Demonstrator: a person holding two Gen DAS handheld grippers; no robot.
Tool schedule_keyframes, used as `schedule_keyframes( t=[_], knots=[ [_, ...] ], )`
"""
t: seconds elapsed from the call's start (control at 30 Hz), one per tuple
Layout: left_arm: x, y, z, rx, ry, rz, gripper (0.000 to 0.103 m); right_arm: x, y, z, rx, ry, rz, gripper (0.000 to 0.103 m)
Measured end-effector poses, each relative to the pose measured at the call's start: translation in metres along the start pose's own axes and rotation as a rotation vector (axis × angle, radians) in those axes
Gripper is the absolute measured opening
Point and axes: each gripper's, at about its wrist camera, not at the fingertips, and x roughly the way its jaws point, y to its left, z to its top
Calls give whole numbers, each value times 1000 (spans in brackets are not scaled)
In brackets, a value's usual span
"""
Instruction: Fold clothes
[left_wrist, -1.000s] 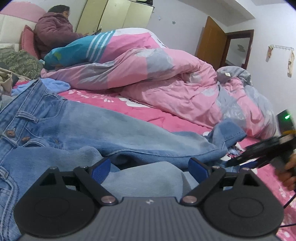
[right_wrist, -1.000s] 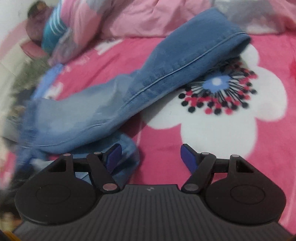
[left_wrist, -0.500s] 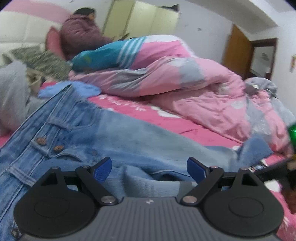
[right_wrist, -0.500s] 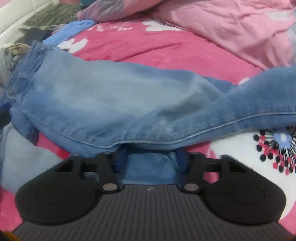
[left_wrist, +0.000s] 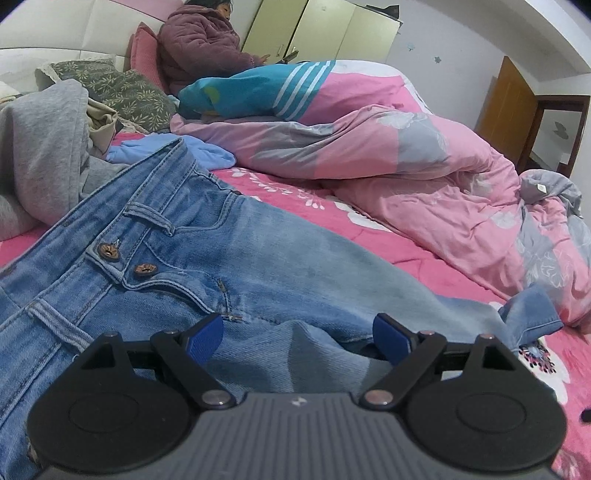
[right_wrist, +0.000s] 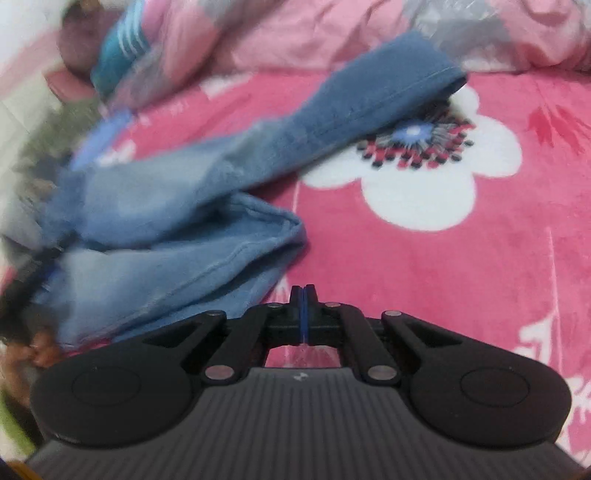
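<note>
A bed under a pink flowered sheet carries a rumpled pink quilt. Behind stand a pale wardrobe, white walls and a wooden door.

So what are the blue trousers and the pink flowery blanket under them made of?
The trousers look like denim: faded blue weave, thick stitched seams, what look like metal buttons. The blanket looks like soft fleece, fuzzy and matte with printed white flowers, though the picture is blurry.
</note>
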Motion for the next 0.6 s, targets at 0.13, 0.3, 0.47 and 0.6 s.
schedule_keyframes(
  t=[0.13,0.3,0.47,0.6],
  knots=[
    [-2,-3,-2,17,-11,-4,89,11,11,20,-71,-68,36,40],
    [-7,-10,-1,44,-25,-67,89,71,26,56,-131,-65,6,51],
    [-12,-19,-1,83,-43,-89,89,136,24,96,-24,44,19,35],
    [-11,-21,0,97,-60,-110,90,151,60,139,-93,-98,129,37]
  ],
)
